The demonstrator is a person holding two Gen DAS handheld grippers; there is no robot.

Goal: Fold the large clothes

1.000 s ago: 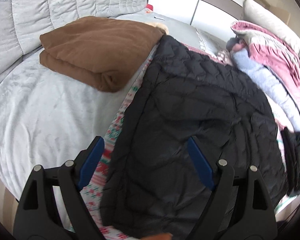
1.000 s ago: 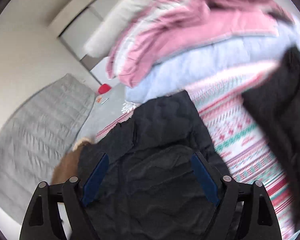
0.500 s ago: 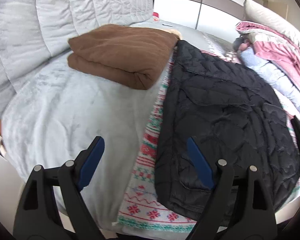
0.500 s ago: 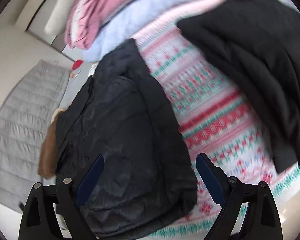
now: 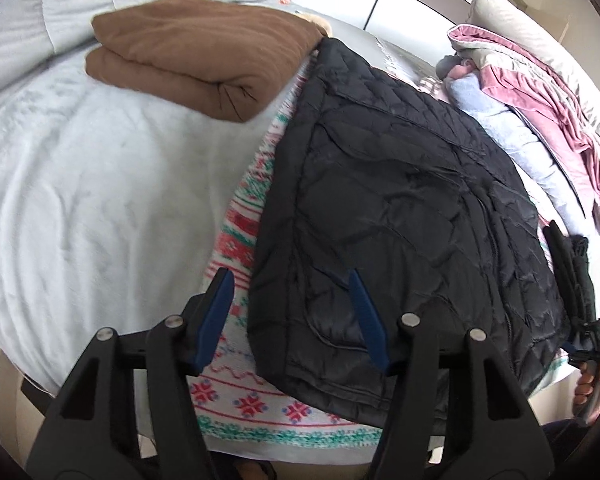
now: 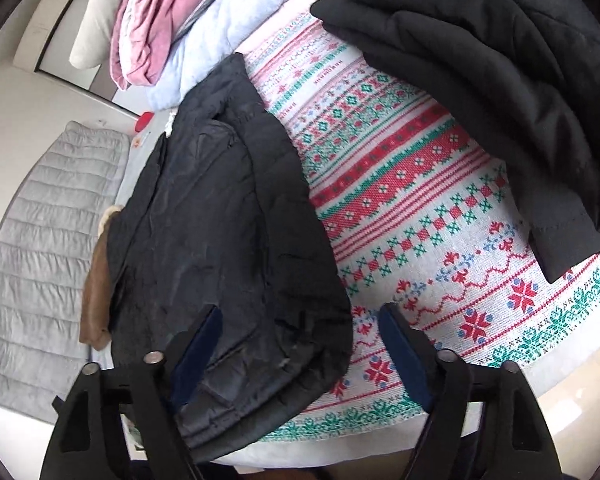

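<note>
A black quilted jacket (image 5: 400, 200) lies folded on a patterned red, green and white blanket (image 5: 240, 240) on the bed. It also shows in the right wrist view (image 6: 220, 220). My left gripper (image 5: 292, 292) is open and empty, above the jacket's near left edge. My right gripper (image 6: 300, 332) is open and empty, above the jacket's near right corner and the blanket (image 6: 420, 200). The right gripper also shows at the far right of the left wrist view (image 5: 592, 344), held by a hand.
A folded brown garment (image 5: 196, 48) lies on the pale grey cover (image 5: 80, 200) to the left. A second black garment (image 6: 500, 80) lies to the right. A pile of pink and light blue clothes (image 5: 540, 100) sits behind. The bed's front edge is close.
Both grippers have pulled back toward the near edge of the bed. The right view has swung from the clothes pile down to the jacket's corner and the blanket.
</note>
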